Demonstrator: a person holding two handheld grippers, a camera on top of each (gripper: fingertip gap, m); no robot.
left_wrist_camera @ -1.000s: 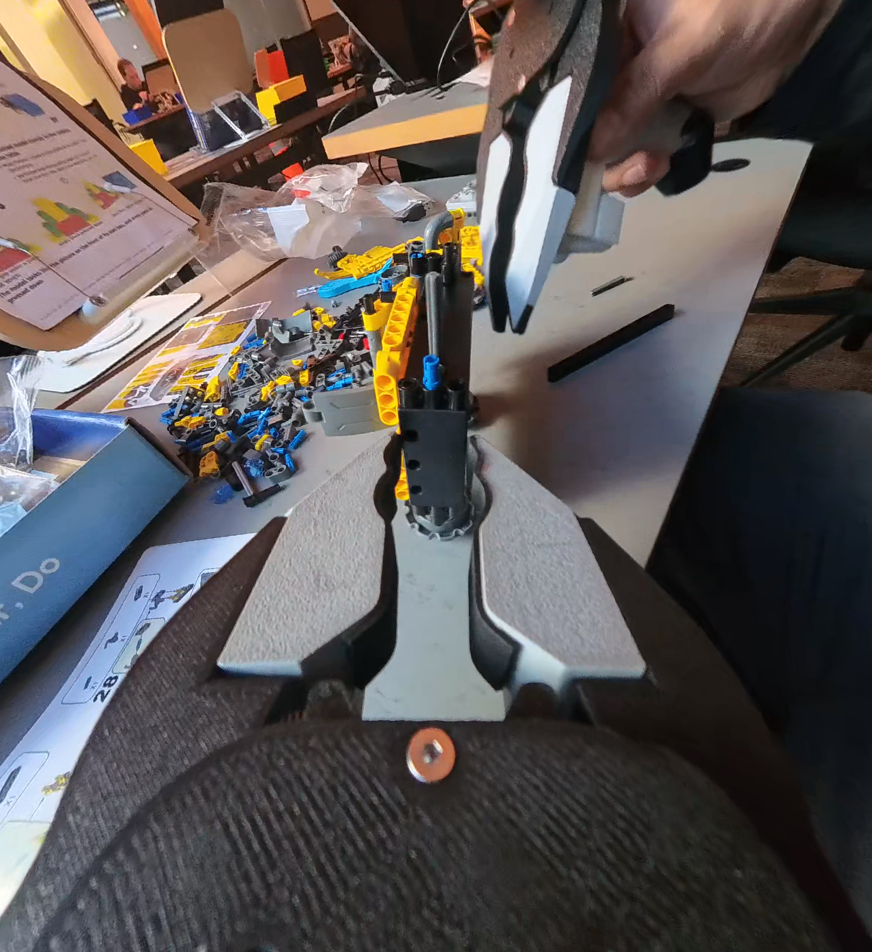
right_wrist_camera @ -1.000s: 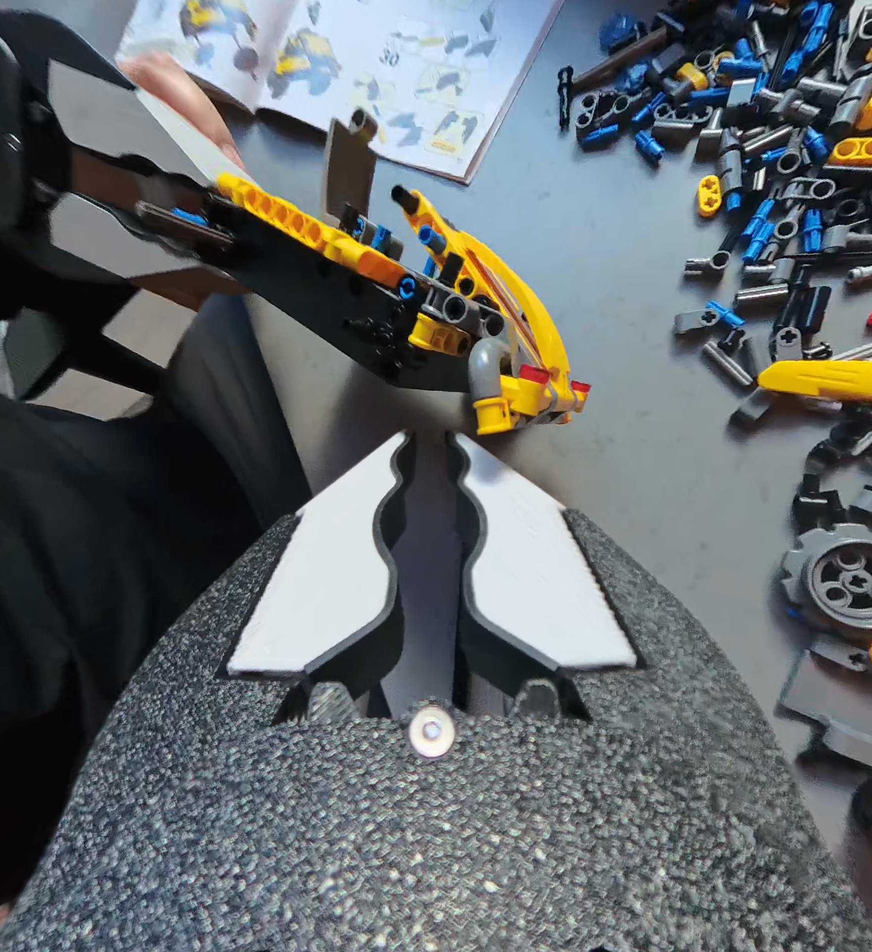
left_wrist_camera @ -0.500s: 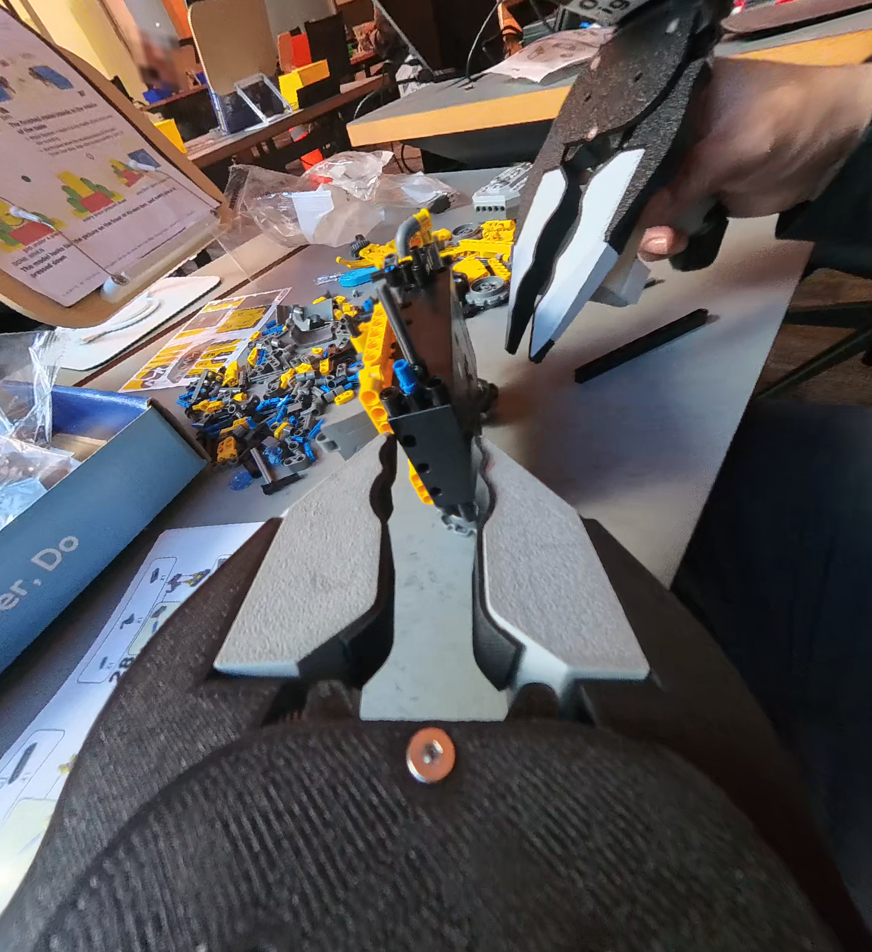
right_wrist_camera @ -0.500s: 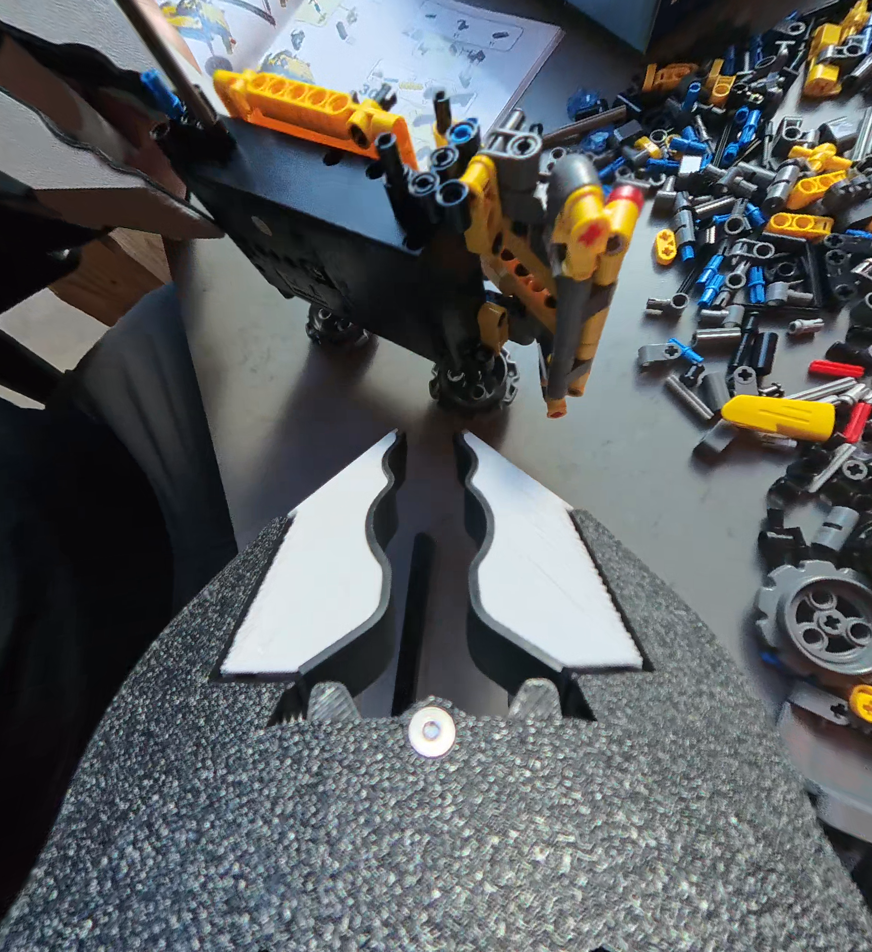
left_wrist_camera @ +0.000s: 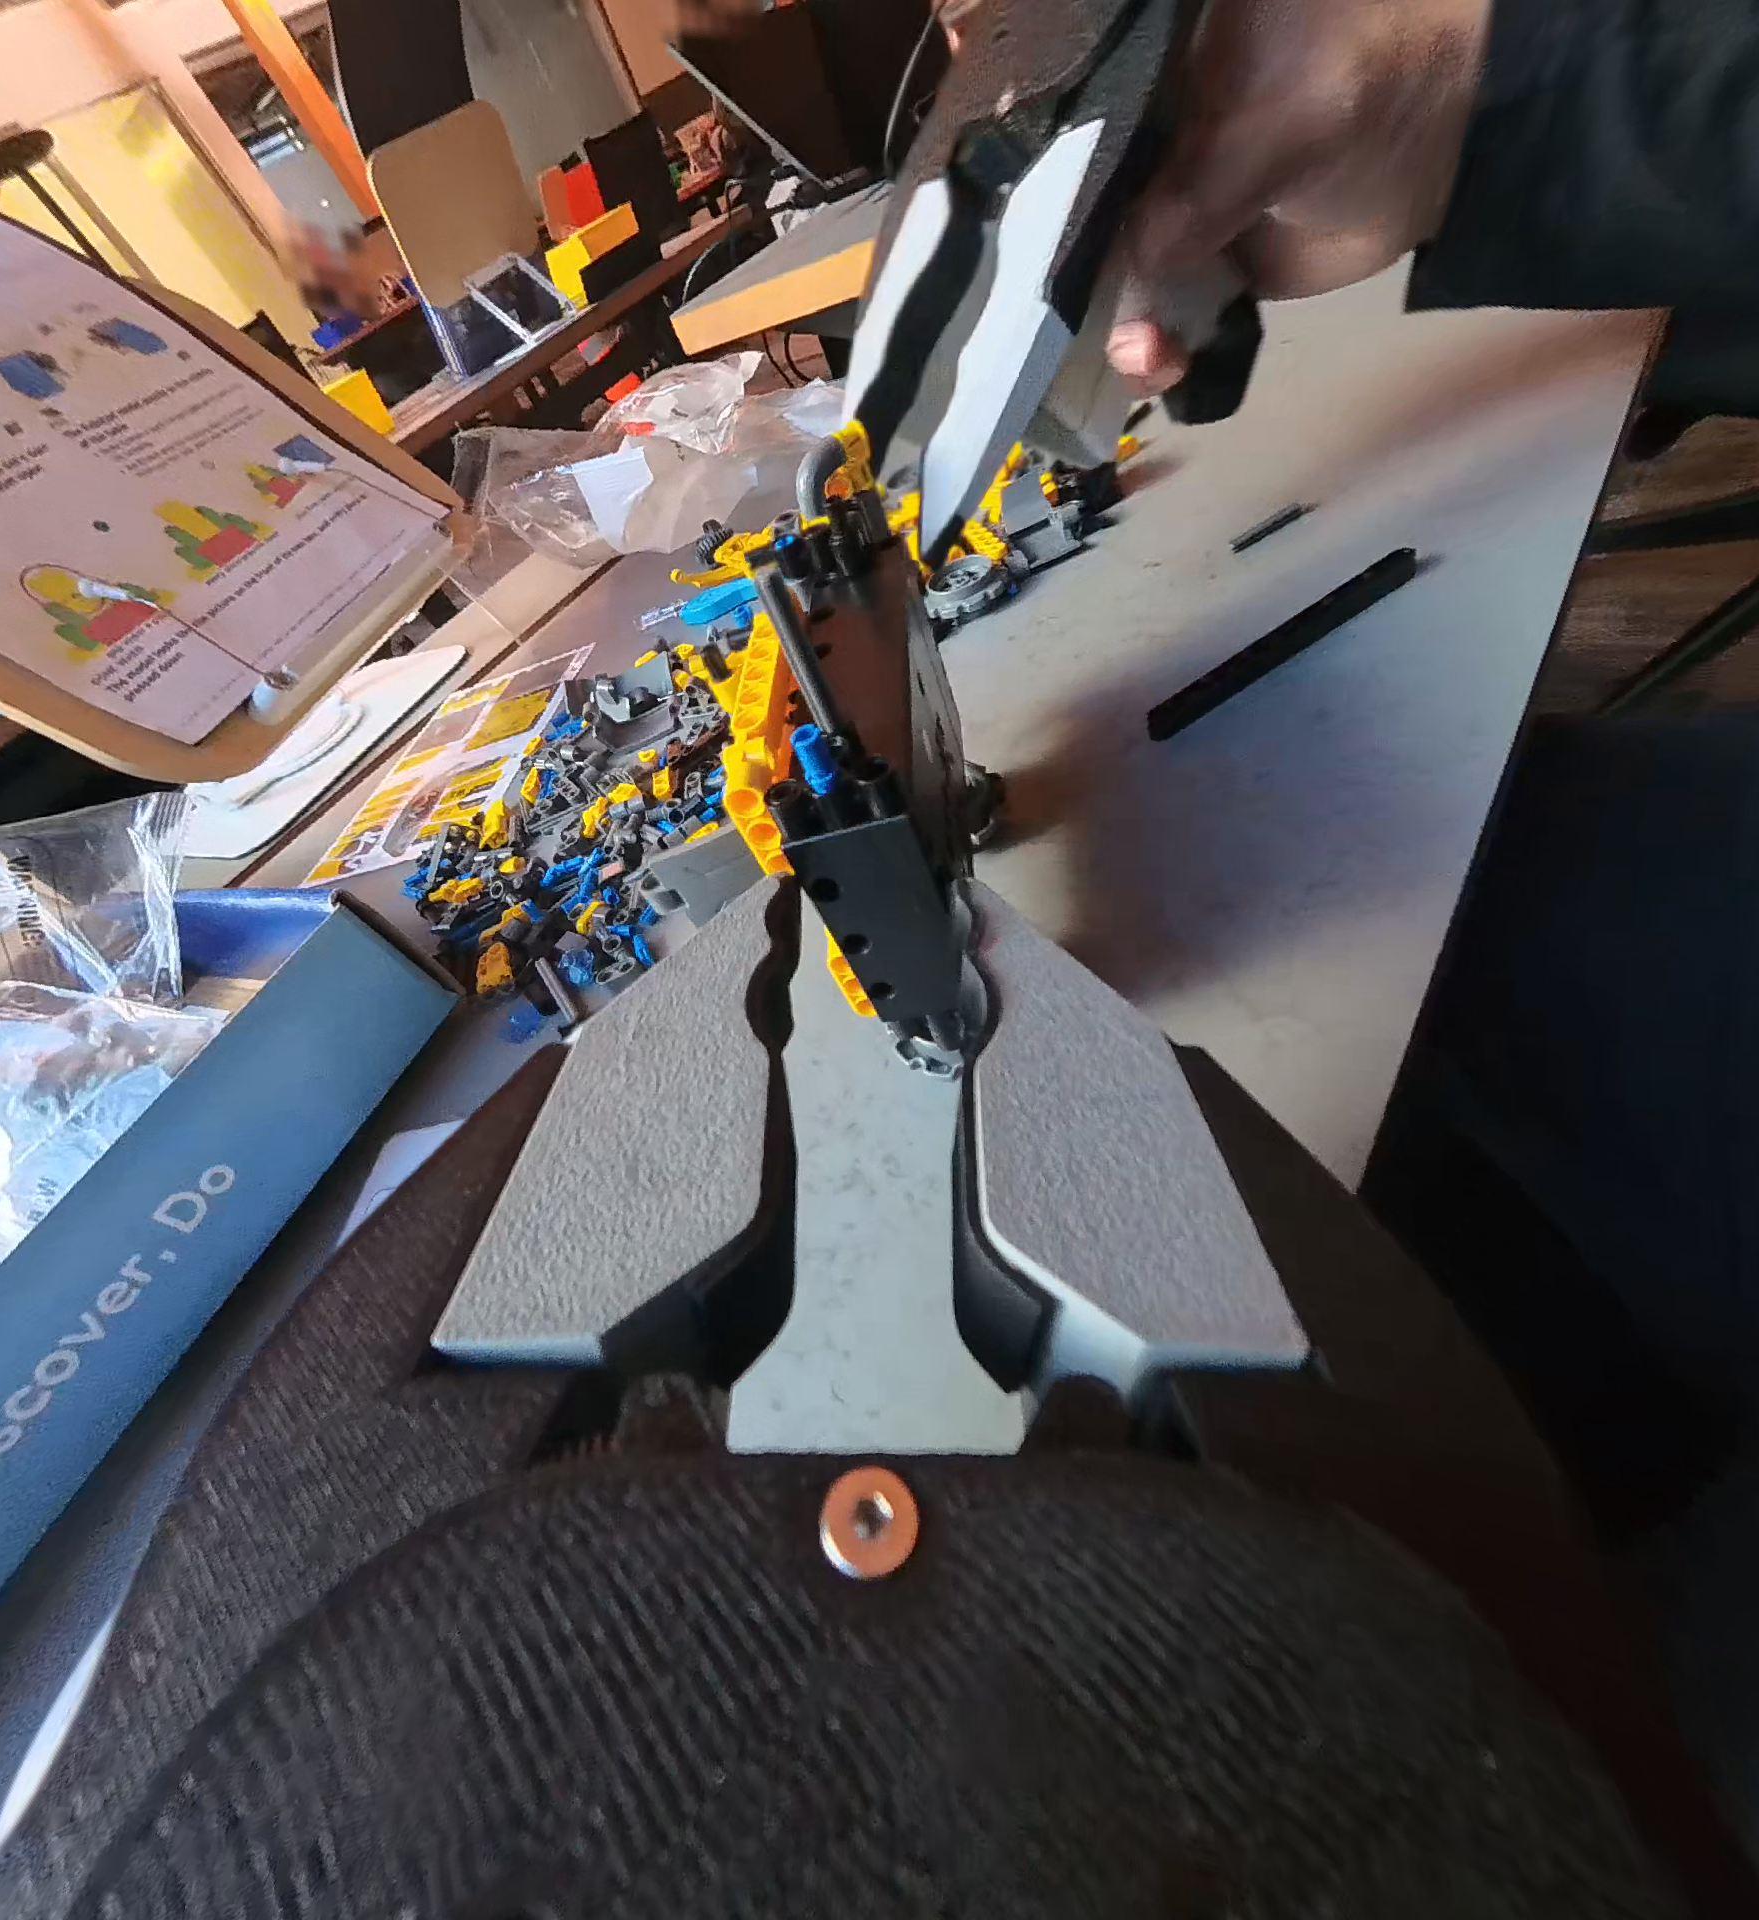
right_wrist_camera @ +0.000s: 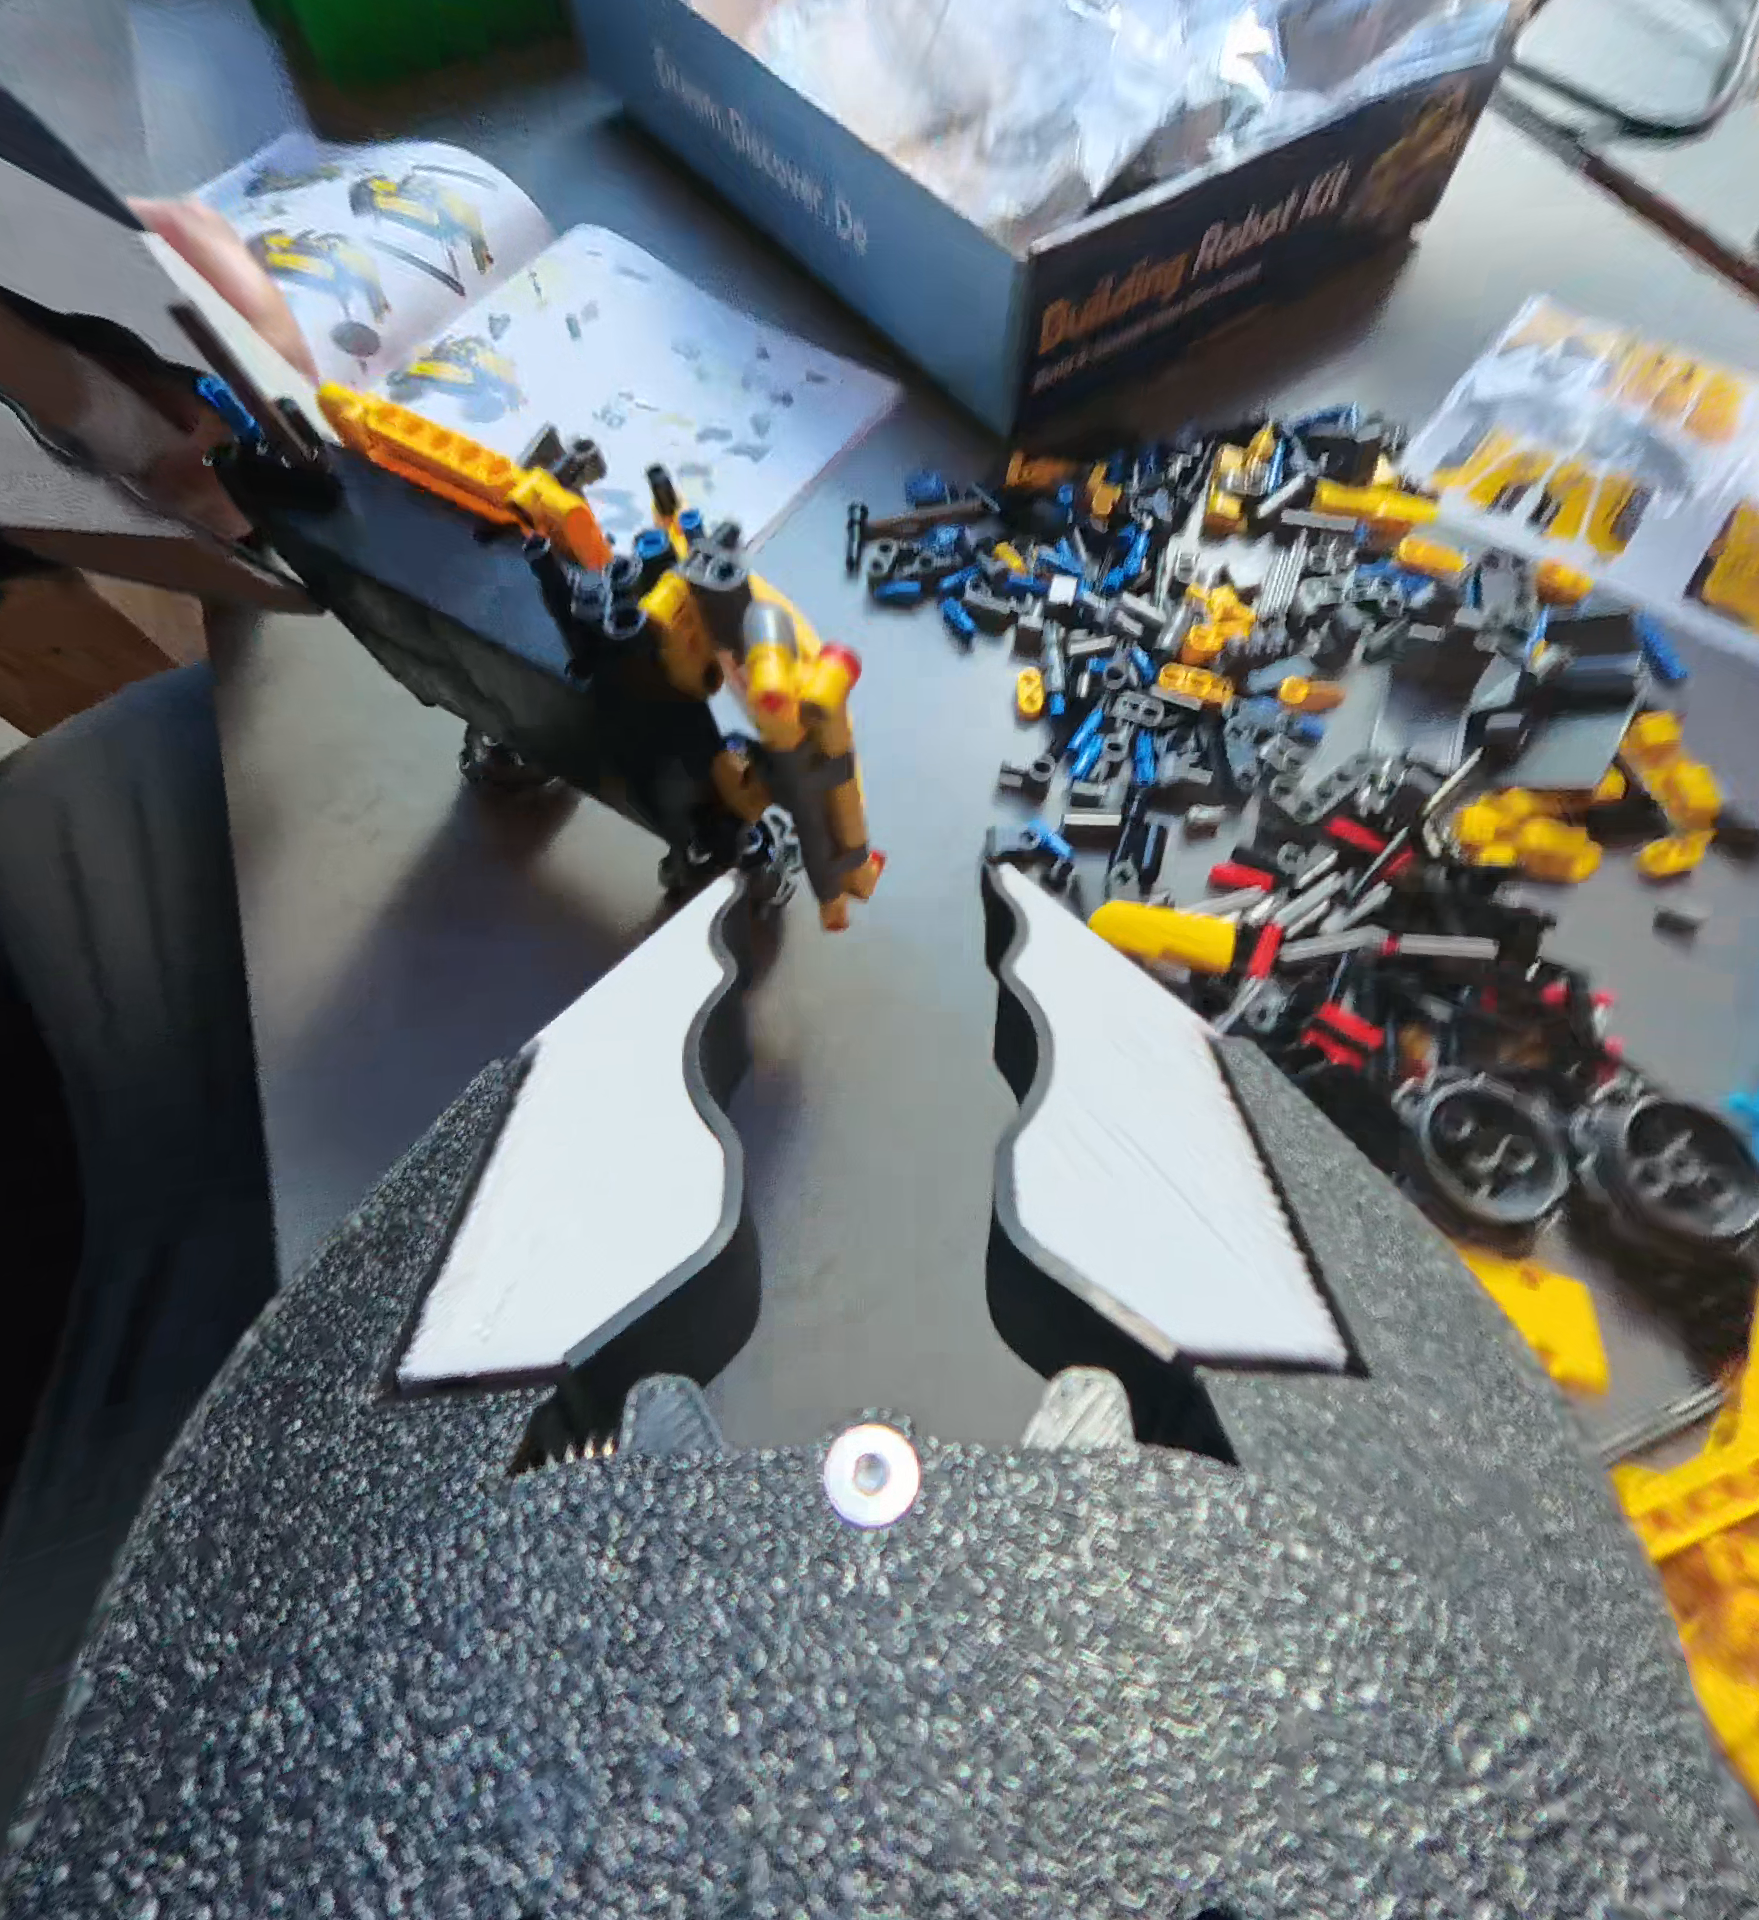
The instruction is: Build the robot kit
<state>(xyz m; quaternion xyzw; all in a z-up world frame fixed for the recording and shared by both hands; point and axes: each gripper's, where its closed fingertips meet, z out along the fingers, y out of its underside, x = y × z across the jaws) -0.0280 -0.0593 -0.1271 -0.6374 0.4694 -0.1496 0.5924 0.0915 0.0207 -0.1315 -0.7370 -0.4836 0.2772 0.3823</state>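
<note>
My left gripper (left_wrist_camera: pixel 875 920) is shut on the rear end of a black and yellow brick-built model (left_wrist_camera: pixel 885 686). It holds the model tilted, with its small wheels near the grey table. In the right wrist view the model (right_wrist_camera: pixel 501 582) reaches in from the left, held by the left gripper (right_wrist_camera: pixel 127 447). My right gripper (right_wrist_camera: pixel 864 883) is open and empty. Its left fingertip (right_wrist_camera: pixel 719 904) is right beside the model's yellow front end. In the left wrist view the right gripper (left_wrist_camera: pixel 958 343) hangs over the model's far end, in a person's hand.
A pile of loose small pieces (right_wrist_camera: pixel 1270 675) lies right of the model, with dark wheels (right_wrist_camera: pixel 1581 1153) nearer. A blue box (right_wrist_camera: pixel 1166 270) with plastic bags and an open booklet (right_wrist_camera: pixel 594 384) lie behind. A long black beam (left_wrist_camera: pixel 1280 644) lies near the table's right edge (left_wrist_camera: pixel 1426 935). A sheet on a stand (left_wrist_camera: pixel 127 499) is at the left. About 15 cm separates my left fingertips from my right.
My right gripper has opened wider and come down close to the model's front end. The left gripper has tilted and turned the model while keeping hold of it.
</note>
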